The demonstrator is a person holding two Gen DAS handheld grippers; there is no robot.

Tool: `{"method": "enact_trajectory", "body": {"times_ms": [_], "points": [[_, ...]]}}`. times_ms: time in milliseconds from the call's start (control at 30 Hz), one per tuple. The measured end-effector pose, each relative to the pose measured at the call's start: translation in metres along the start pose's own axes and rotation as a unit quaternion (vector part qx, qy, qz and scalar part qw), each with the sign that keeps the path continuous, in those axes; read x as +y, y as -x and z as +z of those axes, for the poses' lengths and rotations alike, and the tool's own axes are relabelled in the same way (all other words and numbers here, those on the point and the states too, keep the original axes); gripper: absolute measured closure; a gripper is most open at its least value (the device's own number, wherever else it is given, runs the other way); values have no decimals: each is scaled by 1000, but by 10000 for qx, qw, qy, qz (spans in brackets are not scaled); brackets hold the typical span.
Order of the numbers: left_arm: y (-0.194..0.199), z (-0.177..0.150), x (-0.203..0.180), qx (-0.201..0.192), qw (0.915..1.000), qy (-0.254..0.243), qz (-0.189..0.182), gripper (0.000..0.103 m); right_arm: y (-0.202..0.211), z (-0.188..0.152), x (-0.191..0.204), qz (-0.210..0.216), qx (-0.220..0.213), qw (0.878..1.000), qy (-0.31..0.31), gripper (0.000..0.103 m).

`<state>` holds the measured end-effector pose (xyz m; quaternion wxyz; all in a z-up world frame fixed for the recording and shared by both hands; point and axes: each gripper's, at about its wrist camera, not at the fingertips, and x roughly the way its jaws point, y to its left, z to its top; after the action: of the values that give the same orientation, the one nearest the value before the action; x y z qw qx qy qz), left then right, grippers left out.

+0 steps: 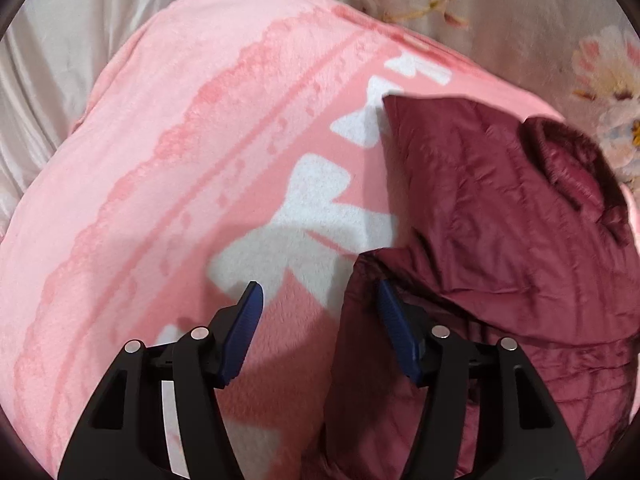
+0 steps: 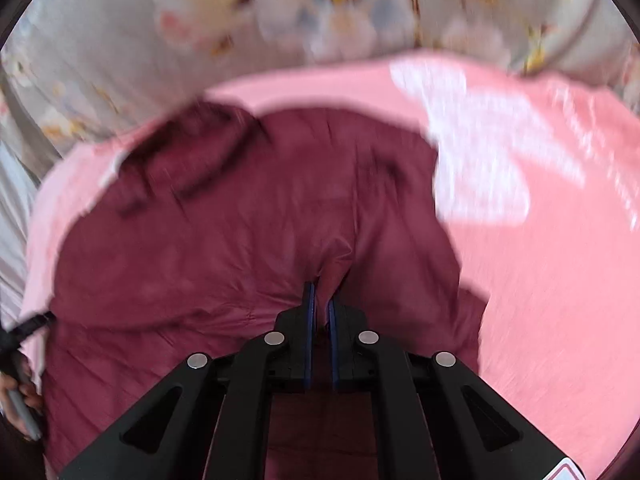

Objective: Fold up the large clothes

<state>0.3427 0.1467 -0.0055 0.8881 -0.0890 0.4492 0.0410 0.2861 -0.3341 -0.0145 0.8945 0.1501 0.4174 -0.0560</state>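
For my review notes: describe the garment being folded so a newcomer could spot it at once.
A pink fleece blanket with white bows covers the bed. On it lies the maroon quilted jacket, the only dark, shiny item, with a fuzzy collar. The right gripper pinches its fabric.

Both wrist cams close, angled down, share maroon garment [image 1: 500,220], pink blanket [image 1: 160,160].

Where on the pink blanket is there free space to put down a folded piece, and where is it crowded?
Free: the pink blanket from its lace stripes to the grey sheet. The white bows beside the maroon jacket are bare too. Crowded: the jacket's side, where the right gripper pinches it and the left gripper straddles its edge.
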Motion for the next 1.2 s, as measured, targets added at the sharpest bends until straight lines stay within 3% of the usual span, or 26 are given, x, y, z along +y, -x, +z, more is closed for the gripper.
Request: {"method": "enact_trajectory", "body": {"times_ms": [133,200,300,433,600,800,900,933,1000,1067,1200], "points": [[41,15,-7,-519,9985,124,-89,45,5,-7,-3,91,-47,9999,-95,92],[54,28,-20,-684,9974,69,-238,45,19,-7,2,-77,-143,9998,-91,89],[56,45,-50,-650,9970,-96,-405,45,51,-6,19,-549,-657,9963,57,88],[27,46,-93,-308,9977,-400,-456,45,75,8,46,-278,-1119,9933,126,88],[-8,18,-108,92,9981,-424,-441,45,39,11,93,2,-698,9950,717,88],[-15,-2,-103,-152,9977,-561,-347,42,-17,-17,100,-1,15,9959,909,89],[-11,-3,-102,-143,9976,-560,-387,42,-25,-24,96,33,-64,9957,928,89],[-6,-3,-94,-64,9975,-368,-597,43,-24,-23,95,47,-50,9960,889,89],[8,-5,-67,10,9911,248,-1308,38,-20,-26,90,134,-66,9968,780,89],[14,-9,-31,73,9732,1081,-2027,35,-19,-28,84,265,-99,9974,663,89],[-7,-5,9,437,9447,2063,-2512,36,-21,-33,87,218,-192,9974,655,89]]}}
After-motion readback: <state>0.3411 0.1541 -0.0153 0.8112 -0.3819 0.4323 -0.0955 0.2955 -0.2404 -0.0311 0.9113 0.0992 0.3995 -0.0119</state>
